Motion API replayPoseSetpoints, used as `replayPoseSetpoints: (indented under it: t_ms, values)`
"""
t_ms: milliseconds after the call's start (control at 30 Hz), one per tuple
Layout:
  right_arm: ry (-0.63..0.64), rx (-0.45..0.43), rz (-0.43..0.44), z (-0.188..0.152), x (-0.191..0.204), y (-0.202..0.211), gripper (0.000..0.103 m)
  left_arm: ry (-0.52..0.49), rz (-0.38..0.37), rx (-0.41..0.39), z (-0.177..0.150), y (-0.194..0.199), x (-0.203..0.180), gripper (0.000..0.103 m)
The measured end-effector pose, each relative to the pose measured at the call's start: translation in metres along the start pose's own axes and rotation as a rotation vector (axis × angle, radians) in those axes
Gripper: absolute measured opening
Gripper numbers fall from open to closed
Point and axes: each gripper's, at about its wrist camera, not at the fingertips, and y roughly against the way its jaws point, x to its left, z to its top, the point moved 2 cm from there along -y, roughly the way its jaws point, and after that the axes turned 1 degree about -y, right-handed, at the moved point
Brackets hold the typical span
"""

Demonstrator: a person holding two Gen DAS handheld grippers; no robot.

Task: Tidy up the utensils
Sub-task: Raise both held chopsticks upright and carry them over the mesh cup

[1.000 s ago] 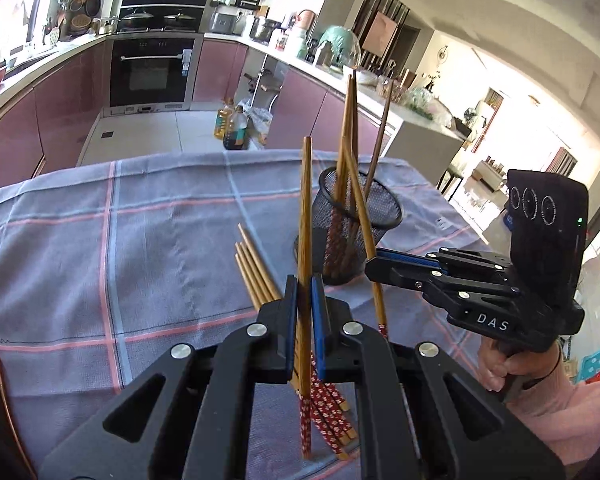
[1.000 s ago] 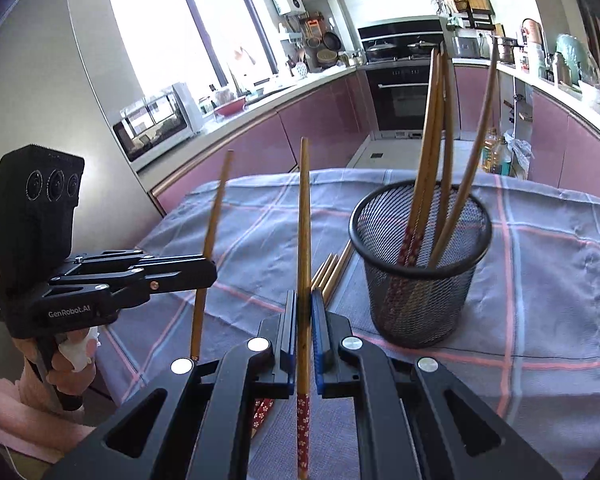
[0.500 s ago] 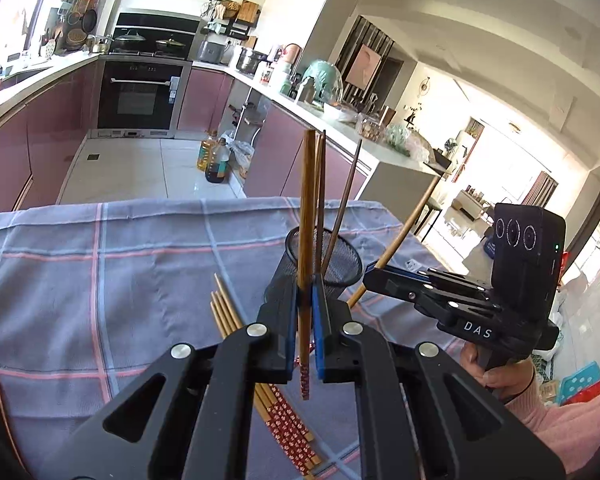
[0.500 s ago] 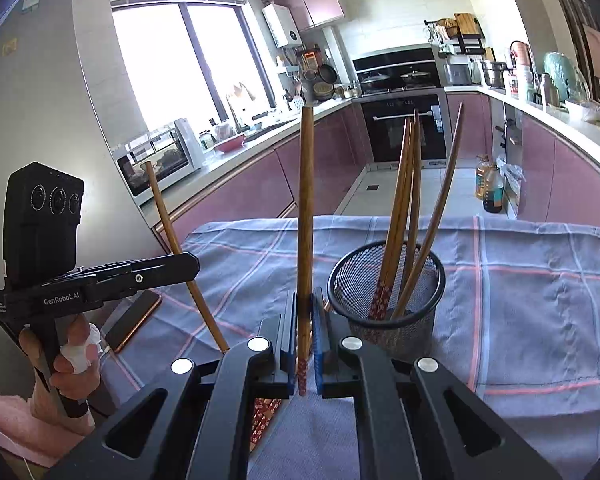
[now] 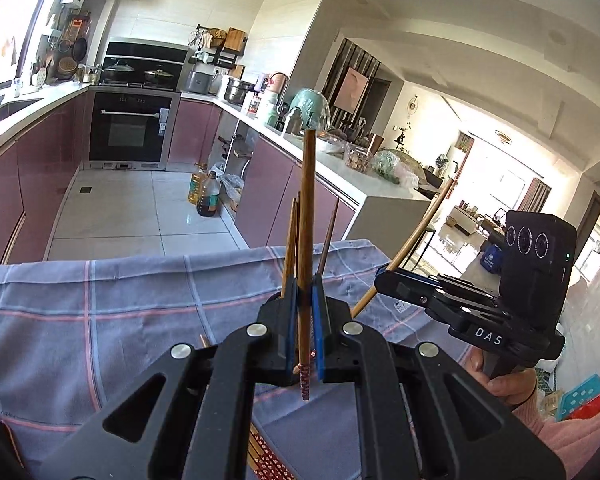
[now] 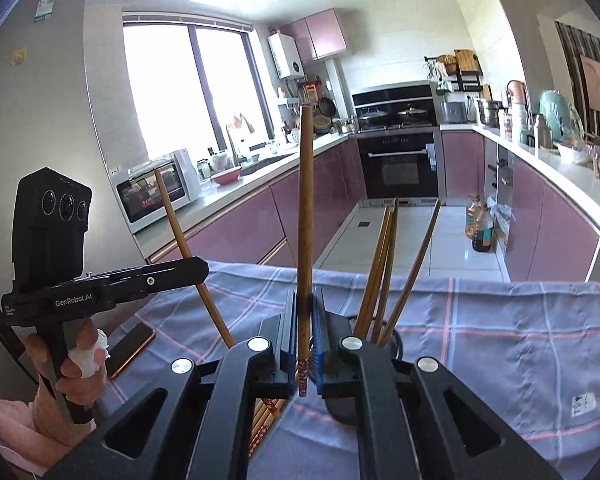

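My left gripper (image 5: pixel 305 320) is shut on one wooden chopstick (image 5: pixel 307 216), held upright above the table. My right gripper (image 6: pixel 305 324) is shut on another wooden chopstick (image 6: pixel 305 208), also upright. The black mesh holder (image 6: pixel 396 338) stands just behind the right gripper's fingers, mostly hidden, with three chopsticks (image 6: pixel 384 264) leaning in it; their tips show past the left gripper (image 5: pixel 291 240). Several loose chopsticks (image 6: pixel 265 416) with red patterned ends lie on the cloth below the grippers; they also show in the left wrist view (image 5: pixel 268 460). Each gripper appears in the other's view, left (image 6: pixel 196 272) and right (image 5: pixel 384 280).
The table wears a blue-grey checked cloth (image 6: pixel 500 344). A phone (image 6: pixel 130 350) lies near its left edge. Kitchen counters, an oven (image 6: pixel 400 164) and oil bottles on the floor (image 5: pixel 206 194) lie beyond the table.
Both grippers have risen and tilted up, each lifting its chopstick well above the cloth. The holder has dropped low in both views, behind the fingers.
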Motion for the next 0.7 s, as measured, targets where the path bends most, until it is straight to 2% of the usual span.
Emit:
replayPoseSetpoints:
  t_ms: [333,700]
  values:
    - [0.007,-0.038,-0.02,0.018,-0.01,0.003,0.006,-0.04,0.013,-0.057,0.037,-0.002,-0.019,0.008]
    - [-0.01,-0.035,-0.033,0.022,-0.018,-0.013,0.006,-0.08,0.059,-0.006,0.04,-0.03,-0.026,0.008]
